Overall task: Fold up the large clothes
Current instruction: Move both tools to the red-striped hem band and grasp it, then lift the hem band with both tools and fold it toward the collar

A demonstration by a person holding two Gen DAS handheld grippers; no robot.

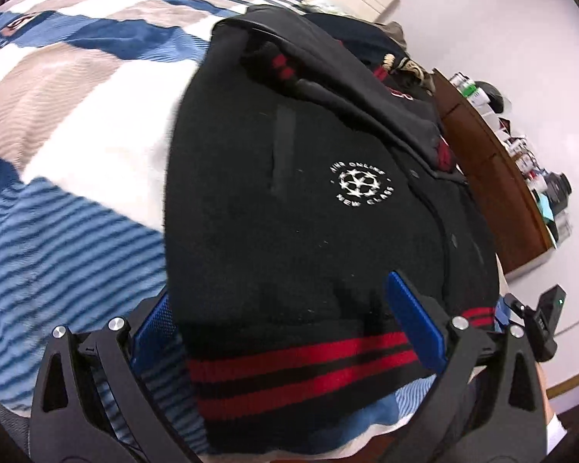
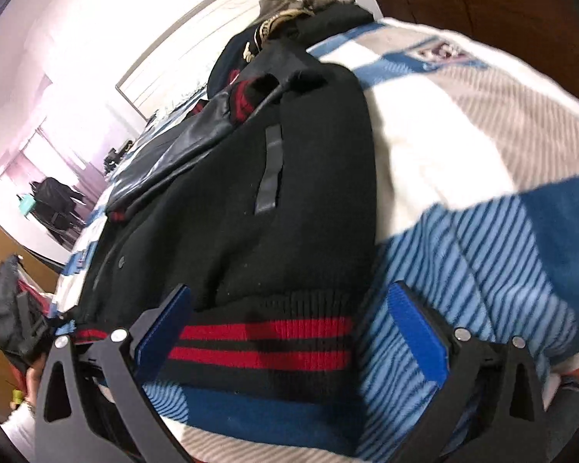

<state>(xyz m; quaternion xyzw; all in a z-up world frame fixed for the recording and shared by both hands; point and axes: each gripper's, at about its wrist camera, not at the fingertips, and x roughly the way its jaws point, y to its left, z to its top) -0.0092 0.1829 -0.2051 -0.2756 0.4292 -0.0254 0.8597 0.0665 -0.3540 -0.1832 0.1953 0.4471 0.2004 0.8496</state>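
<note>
I see the black jacket (image 1: pixel 289 200) lying flat on the bed, on a blanket (image 1: pixel 77 88) of blue, white and beige blocks and stripes. Its long axis runs away from both cameras: the ribbed hem (image 1: pixel 301 366) with two red stripes is nearest me, and the collar end is farthest off. A white round logo (image 1: pixel 361 183) sits on the chest in the left view. A dark sleeve (image 2: pixel 173 158) with a leathery sheen is folded over the body, its red-striped cuff (image 2: pixel 243 98) up near the far end.

My left tongs (image 1: pixel 289 332) are spread wide and hold nothing; the hem passes between the two blue pads (image 1: pixel 415 324), the left pad beside the jacket's side edge, the other over the fabric. My right tongs (image 2: pixel 293 328) are equally wide apart and empty; the hem's corner lies between them, one pad (image 2: pixel 162 324) at the hem, the other over bare blanket just past the garment's edge.

Beyond the collar, more dark clothes (image 2: pixel 289 19) are heaped. A wooden cabinet (image 1: pixel 494 177) with small clutter stands beside the bed against a pale wall (image 1: pixel 482 19).
</note>
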